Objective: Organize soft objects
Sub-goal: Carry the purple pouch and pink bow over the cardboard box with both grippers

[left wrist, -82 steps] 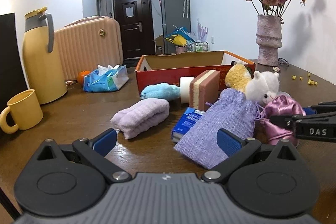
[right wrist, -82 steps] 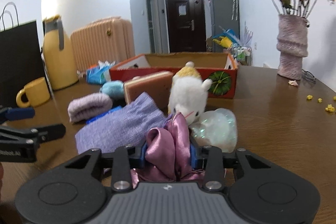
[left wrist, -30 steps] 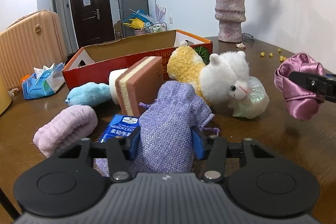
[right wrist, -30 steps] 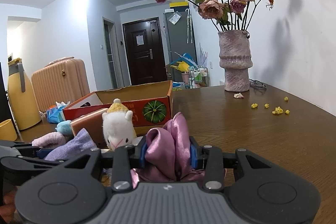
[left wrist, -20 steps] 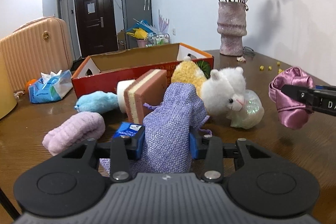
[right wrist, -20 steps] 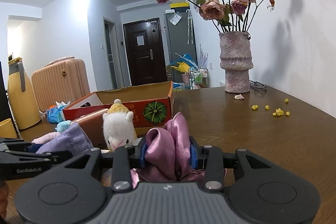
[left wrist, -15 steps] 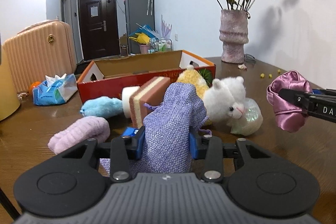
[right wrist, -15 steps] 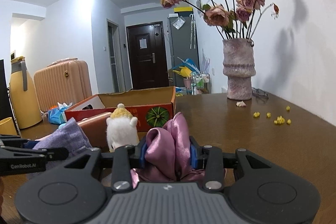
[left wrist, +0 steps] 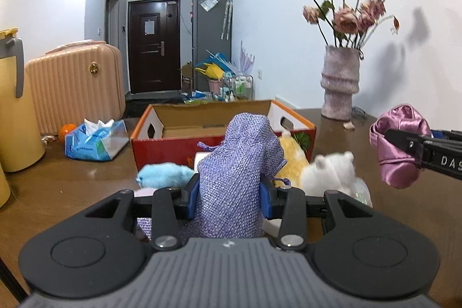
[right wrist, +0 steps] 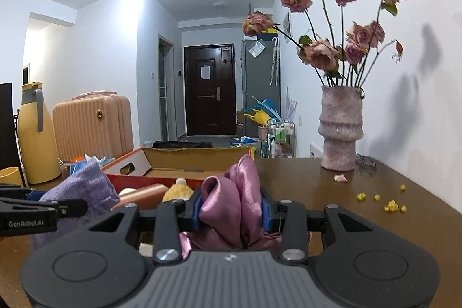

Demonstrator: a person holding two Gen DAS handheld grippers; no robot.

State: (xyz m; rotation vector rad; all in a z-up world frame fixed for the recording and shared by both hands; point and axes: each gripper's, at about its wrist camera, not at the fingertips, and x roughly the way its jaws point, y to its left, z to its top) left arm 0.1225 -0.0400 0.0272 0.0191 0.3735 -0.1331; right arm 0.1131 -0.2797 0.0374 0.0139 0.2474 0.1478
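While grippers (left wrist: 229,199) grip, box (left wrist: 161,152) ahead.

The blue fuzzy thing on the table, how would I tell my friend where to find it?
Look for the big red cardboard box on the brown table. Right in front of its red wall, toward the left, lies the blue fuzzy thing, beside the purple woven pouch that the left gripper holds. It is the only sky-blue, furry item; its neighbours are purple, yellow or white.

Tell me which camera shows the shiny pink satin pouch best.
The left wrist view: the shiny pink satin pouch hangs whole in the right gripper, seen from the side. The right wrist view shows only bunched folds between its own blue pads.
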